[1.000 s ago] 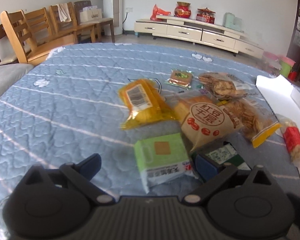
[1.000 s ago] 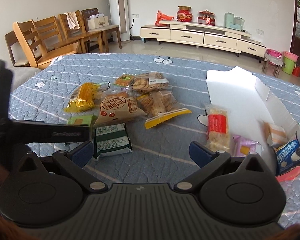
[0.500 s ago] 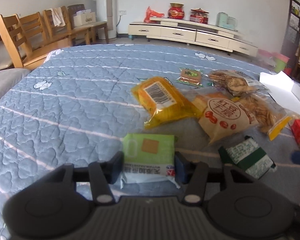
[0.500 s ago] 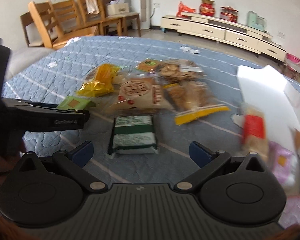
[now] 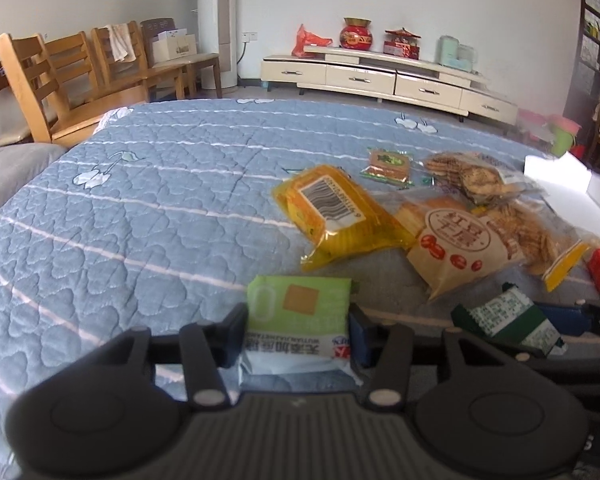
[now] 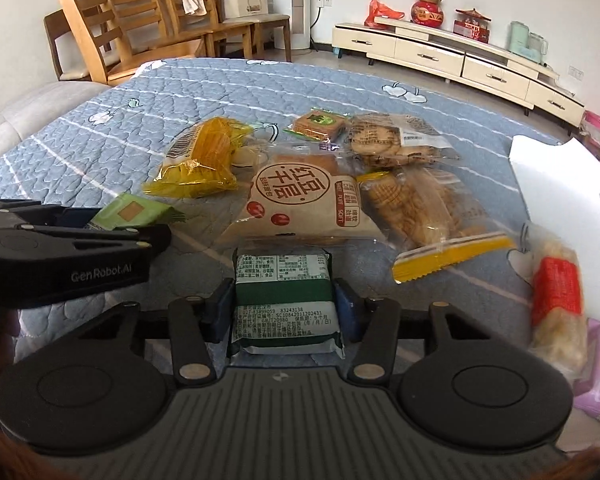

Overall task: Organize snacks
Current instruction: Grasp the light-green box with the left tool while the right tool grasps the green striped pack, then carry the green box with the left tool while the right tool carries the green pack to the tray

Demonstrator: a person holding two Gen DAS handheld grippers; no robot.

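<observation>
While sorting has barely begun, left view: the left claw (image 5: 296, 332) is closing, pads against one light-green packet (image 5: 298, 312) lying on the quilted surface (image 5: 140, 200).

Right view: the right claw (image 6: 286, 306) is closing on one dark-green packet (image 6: 286, 300); five packets lie loose beyond, and the white box (image 6: 556, 176) stands right.

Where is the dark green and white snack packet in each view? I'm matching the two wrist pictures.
Left wrist: dark green and white snack packet at lower right, beside the right gripper's blue-padded fingers.
Right wrist: bottom centre, between those fingers.
Shared landmark: tan paper bread bag with red print, just beyond it in both.
</observation>
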